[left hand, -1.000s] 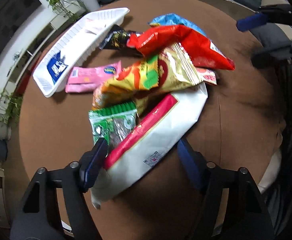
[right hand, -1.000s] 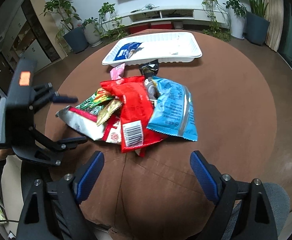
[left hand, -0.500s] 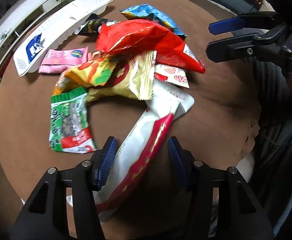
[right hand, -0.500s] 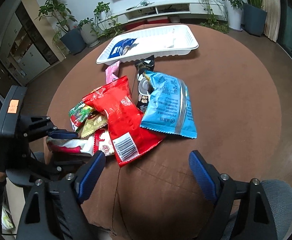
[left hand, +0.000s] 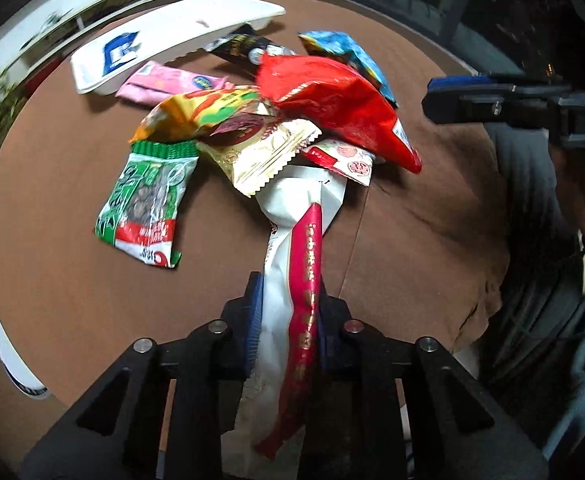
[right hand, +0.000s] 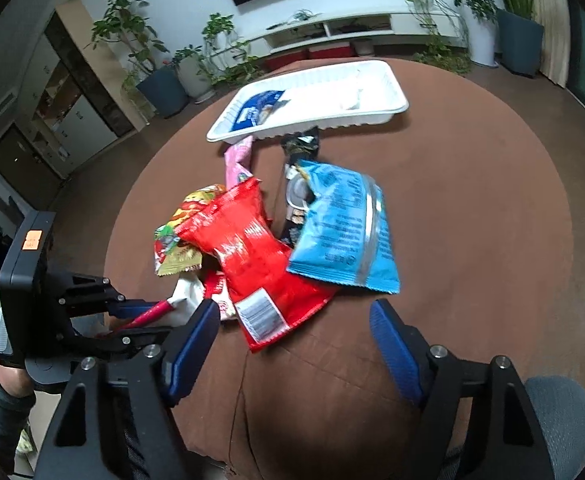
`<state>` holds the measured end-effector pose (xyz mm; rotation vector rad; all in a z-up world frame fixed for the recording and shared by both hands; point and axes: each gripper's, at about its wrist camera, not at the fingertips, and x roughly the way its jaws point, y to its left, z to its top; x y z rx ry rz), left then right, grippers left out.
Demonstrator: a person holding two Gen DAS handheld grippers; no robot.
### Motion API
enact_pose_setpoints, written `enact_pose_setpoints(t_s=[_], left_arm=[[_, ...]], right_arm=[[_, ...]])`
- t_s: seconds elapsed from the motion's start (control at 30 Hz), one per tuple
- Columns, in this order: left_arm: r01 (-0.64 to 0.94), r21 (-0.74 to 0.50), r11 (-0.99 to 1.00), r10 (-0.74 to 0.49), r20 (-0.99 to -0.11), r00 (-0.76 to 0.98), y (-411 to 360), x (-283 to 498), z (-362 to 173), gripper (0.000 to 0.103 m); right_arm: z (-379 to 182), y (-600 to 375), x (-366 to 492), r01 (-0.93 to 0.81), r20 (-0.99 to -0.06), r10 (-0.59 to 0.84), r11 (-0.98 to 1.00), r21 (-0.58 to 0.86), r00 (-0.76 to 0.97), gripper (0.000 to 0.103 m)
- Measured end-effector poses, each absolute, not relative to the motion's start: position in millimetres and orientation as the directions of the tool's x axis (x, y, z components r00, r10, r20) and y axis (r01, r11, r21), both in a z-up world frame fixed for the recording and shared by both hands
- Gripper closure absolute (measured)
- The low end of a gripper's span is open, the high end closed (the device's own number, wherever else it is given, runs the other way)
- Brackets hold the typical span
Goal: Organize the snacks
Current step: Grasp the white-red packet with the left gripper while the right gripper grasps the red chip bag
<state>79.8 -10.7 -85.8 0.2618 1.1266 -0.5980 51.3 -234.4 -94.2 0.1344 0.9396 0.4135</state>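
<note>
left wrist | left tongs (left hand: 288, 312) clamped on white packet (left hand: 280, 280) | right tongs (right hand: 294, 344) closing, empty

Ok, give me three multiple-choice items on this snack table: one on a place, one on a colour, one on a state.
1. Where is the white tray?
A. at the table's far side, beyond the snack pile
B. under the red bag
C. in the right gripper

2. What colour is the stripe on the white packet?
A. green
B. red
C. blue

3. What is the left gripper doing?
A. standing open over bare cloth
B. clamping the white packet
C. gripping the blue bag

Answers: 1 A, the tray lies behind every packet; 2 B, a red band runs along it; 3 B, both pads press the packet's sides.
</note>
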Motion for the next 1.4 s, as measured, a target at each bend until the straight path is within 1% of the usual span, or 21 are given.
enact_pose_setpoints(t_s=[0.1,0.2,0.37,0.7,0.77,0.87,1.0,1.1,1.4], left_arm=[[0.538,-0.153,0.829,-0.354,-0.888,0.294,-1.2,72.5,-84.8,0.085],[0.511,-0.220,0.831,-0.403,-0.871,0.280,3.9,74.2,-79.8,0.085],[0.477,-0.275,0.835,-0.440,-0.854,0.278,6.0,69.4,-77.8,0.085],[0.419,-0.385,0.823,-0.523,-0.801,0.291,17.7,59.3,-70.8,0.085],[0.407,-0.407,0.818,-0.538,-0.791,0.290,19.9,57.9,-71.8,0.085],[0.392,-0.437,0.810,-0.558,-0.779,0.285,22.9,55.0,-73.2,0.085],[0.394,-0.435,0.810,-0.558,-0.779,0.287,21.8,52.0,-72.1,0.085],[0.398,-0.425,0.813,-0.551,-0.783,0.289,18.0,49.0,-71.4,0.085],[0.390,-0.272,0.880,-0.419,-0.832,0.365,6.4,38.2,-62.1,0.085]], right_arm=[[-91.8,-223.2,53.2,-0.346,-0.748,0.420,0.899,0.266,0.514,0.035],[-89.7,-214.2,58.8,-0.393,-0.743,0.434,0.886,0.247,0.510,0.039],[-88.4,-207.2,74.0,-0.416,-0.745,0.438,0.878,0.236,0.503,0.042],[-93.1,-186.4,85.2,-0.523,-0.786,0.406,0.843,0.126,0.466,0.044],[-91.0,-182.5,83.8,-0.545,-0.785,0.412,0.831,0.115,0.463,0.046],[-84.1,-176.3,80.0,-0.584,-0.775,0.425,0.807,0.090,0.468,0.047],[-89.1,-168.6,82.4,-0.601,-0.799,0.376,0.799,0.022,0.470,0.049],[-93.6,-170.5,86.4,-0.604,-0.812,0.360,0.797,0.012,0.459,0.049],[-108.1,-165.6,87.0,-0.608,-0.854,0.258,0.789,-0.083,0.452,0.049]])
